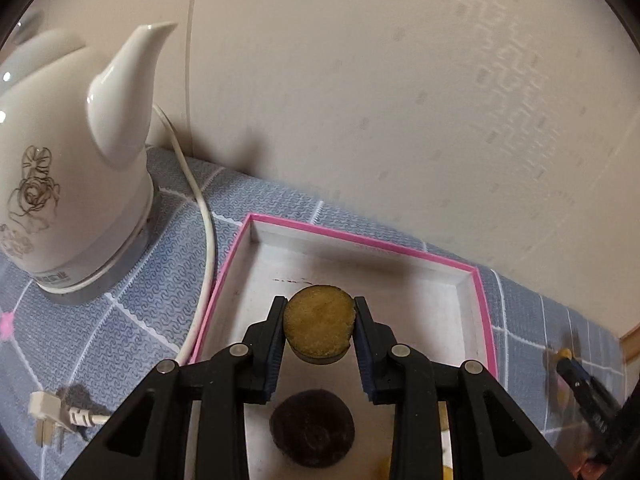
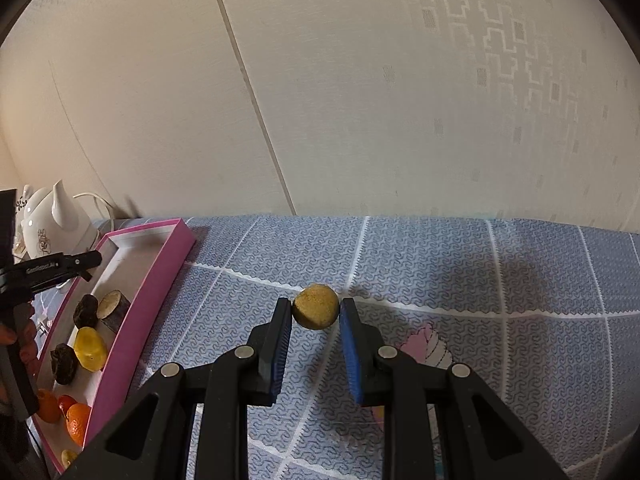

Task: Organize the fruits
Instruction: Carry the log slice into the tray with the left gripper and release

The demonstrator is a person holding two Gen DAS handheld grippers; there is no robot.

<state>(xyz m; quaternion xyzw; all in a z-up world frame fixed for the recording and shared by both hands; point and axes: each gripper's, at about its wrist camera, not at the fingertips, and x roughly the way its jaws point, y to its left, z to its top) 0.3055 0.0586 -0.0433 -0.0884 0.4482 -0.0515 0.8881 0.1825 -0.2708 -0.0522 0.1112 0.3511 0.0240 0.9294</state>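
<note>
My left gripper [image 1: 319, 322] is clamped on a round, tan, rough-faced fruit slice [image 1: 319, 320], both pads pressing its edges, and holds it above the white floor of the pink-rimmed tray [image 1: 362, 240]. Below the fingers, nearer my camera, a dark round fruit piece [image 1: 312, 426] lies on the tray floor. Left of the fingers, outside the tray, stands a white ceramic electric kettle [image 1: 76, 184] with a rose drawing, its white cord [image 1: 204, 216] running down beside the tray's left rim to a plug [image 1: 50, 410] on the blue-grey patterned tablecloth [image 1: 132, 280]. Far to the right of the fingers, blurred, the other gripper shows at the frame edge.

My right gripper [image 2: 316, 312] is closed on a small round yellow-brown fruit [image 2: 316, 307], which sits between the fingertips over the tablecloth, well to the right of the tray. Whether the fruit rests on the cloth or is lifted off it I cannot tell. Left of these fingers, the tray holds two dark pieces [image 2: 86, 311], a cut piece with a pale face [image 2: 114, 308], a yellow fruit [image 2: 90, 349] and, nearer my camera, orange fruits [image 2: 78, 422]. The left gripper reaches over the tray's far end from the frame's left edge. A pink ice-cream print [image 2: 430, 346] marks the cloth just right of the fingers.
</note>
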